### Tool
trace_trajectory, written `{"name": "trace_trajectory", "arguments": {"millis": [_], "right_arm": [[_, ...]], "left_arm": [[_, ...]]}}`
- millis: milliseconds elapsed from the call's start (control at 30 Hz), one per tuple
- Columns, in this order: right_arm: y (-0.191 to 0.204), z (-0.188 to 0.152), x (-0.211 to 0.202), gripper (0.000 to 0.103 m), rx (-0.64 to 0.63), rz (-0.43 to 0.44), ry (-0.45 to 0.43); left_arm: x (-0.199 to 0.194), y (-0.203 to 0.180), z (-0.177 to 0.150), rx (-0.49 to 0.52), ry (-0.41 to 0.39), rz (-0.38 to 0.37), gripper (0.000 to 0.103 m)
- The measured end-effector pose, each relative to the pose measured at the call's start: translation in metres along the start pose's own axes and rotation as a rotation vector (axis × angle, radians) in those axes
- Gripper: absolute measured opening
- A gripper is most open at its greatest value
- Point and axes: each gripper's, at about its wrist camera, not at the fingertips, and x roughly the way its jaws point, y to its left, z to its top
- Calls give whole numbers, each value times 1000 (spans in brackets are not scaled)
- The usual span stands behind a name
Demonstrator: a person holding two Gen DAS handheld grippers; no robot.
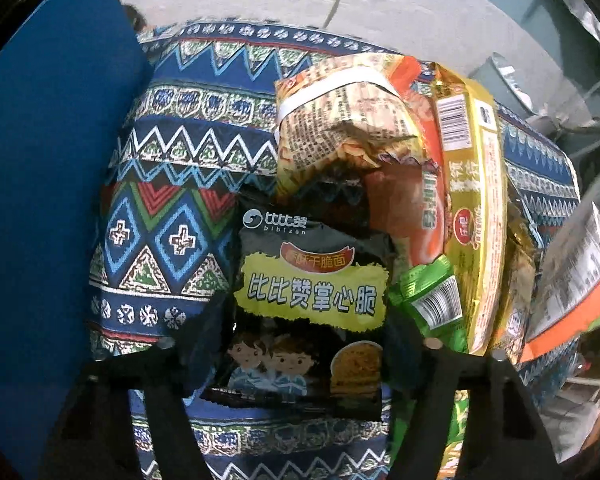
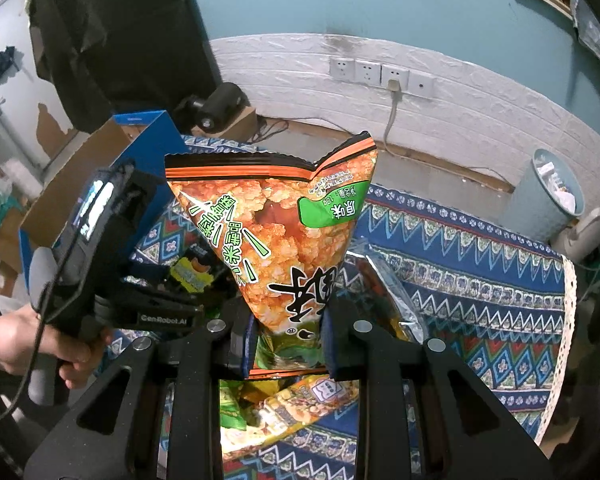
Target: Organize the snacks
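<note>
In the left wrist view my left gripper (image 1: 300, 348) is shut on a black snack packet (image 1: 308, 300) with yellow lettering, held over the patterned cloth (image 1: 172, 208). Beyond it lie a yellow noodle pack (image 1: 340, 120), a yellow-and-orange pack (image 1: 472, 200) and a green packet (image 1: 432, 300). In the right wrist view my right gripper (image 2: 288, 344) is shut on the lower end of an orange rice-cracker bag (image 2: 276, 232), held upright above the table. The left gripper's body (image 2: 100, 248) and the hand holding it show at the left.
A blue cardboard box (image 1: 40, 200) stands at the left, open in the right wrist view (image 2: 100, 168). More packets (image 2: 292, 404) lie under the right gripper. A silver-edged bag (image 2: 384, 280) lies on the cloth. A bin (image 2: 548, 196) stands beyond the table's right edge.
</note>
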Motion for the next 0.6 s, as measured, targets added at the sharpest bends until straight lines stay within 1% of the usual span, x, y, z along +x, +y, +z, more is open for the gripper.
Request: {"name": "trace_trajectory", "arguments": {"millis": [67, 233, 400, 600], "right_arm": [[0, 0, 0, 24, 1, 1, 0], [4, 3, -2, 24, -6, 0, -8], [13, 7, -7, 24, -21, 4, -21], [25, 14, -12, 24, -42, 5, -35]], "left_arm": [[-2, -2, -3, 28, -6, 9, 63], [-10, 0, -10, 39, -19, 20, 62], [-40, -4, -16, 84, -97, 69, 62], [-80, -5, -20, 119, -201, 99, 62]]}}
